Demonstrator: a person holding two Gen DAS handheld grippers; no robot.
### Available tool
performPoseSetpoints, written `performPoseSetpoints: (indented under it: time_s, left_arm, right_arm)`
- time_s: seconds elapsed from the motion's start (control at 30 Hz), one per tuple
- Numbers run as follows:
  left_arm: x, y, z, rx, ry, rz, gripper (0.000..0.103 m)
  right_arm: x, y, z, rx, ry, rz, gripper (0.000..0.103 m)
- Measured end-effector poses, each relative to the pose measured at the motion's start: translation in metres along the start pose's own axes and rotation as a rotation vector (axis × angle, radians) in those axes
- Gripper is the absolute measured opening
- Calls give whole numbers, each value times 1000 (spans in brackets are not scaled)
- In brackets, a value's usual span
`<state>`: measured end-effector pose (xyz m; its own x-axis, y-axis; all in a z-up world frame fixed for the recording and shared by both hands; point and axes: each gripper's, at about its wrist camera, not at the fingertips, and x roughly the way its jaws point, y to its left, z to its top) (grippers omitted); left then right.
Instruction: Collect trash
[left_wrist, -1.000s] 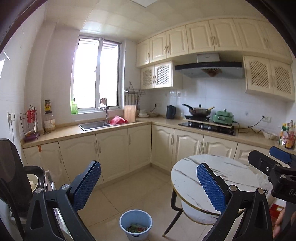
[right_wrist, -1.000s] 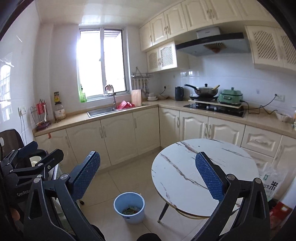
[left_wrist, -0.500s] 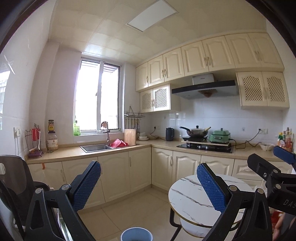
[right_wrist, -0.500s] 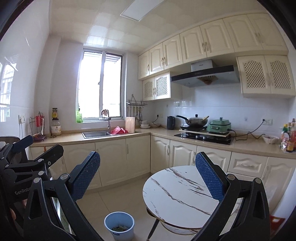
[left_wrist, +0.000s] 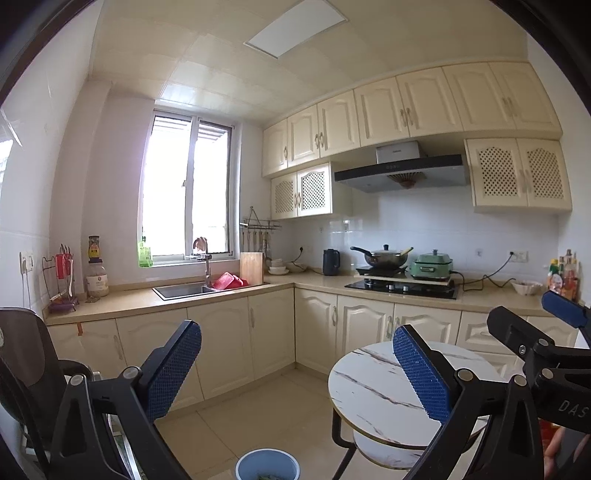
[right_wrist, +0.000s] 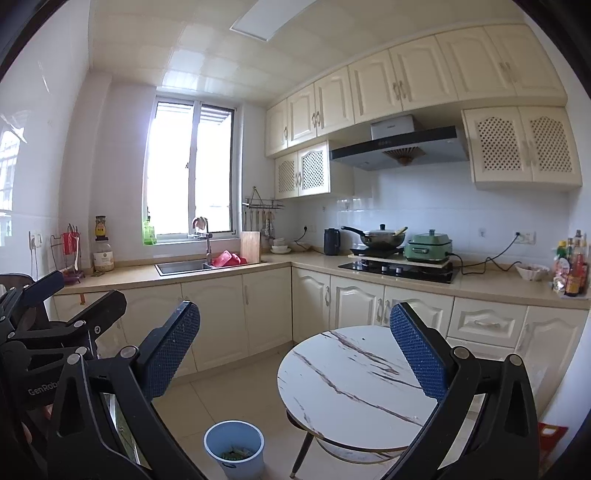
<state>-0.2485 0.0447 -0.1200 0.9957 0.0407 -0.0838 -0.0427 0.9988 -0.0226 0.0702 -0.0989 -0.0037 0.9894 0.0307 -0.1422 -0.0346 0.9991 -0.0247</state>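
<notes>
In the left view we are tilting our left gripper (left_wrist: 295, 373) up, wide open and holding nothing, so the bin (left_wrist: 267, 464) is sinking to the bottom edge

In the right view our right gripper (right_wrist: 295, 350), equally open and unladen, is showing green scraps inside the bin (right_wrist: 234, 449) beside the round table (right_wrist: 354, 384); the job looks as near its close as its start

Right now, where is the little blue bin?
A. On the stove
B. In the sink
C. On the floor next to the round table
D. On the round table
C. The blue bin stands on the tiled floor just left of the round marble table, with some green scraps showing inside it.
</notes>
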Motion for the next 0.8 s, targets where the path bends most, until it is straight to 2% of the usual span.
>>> performPoseSetpoints:
  time_s: [0.2,0.8]
  left_arm:
    - [9,-1,13,2,9,3,102]
    - [36,27,26,5,17,1,102]
  right_arm:
    - [3,0,-1,0,9,-1,103]
    - [7,0,-8,1,36,-3,103]
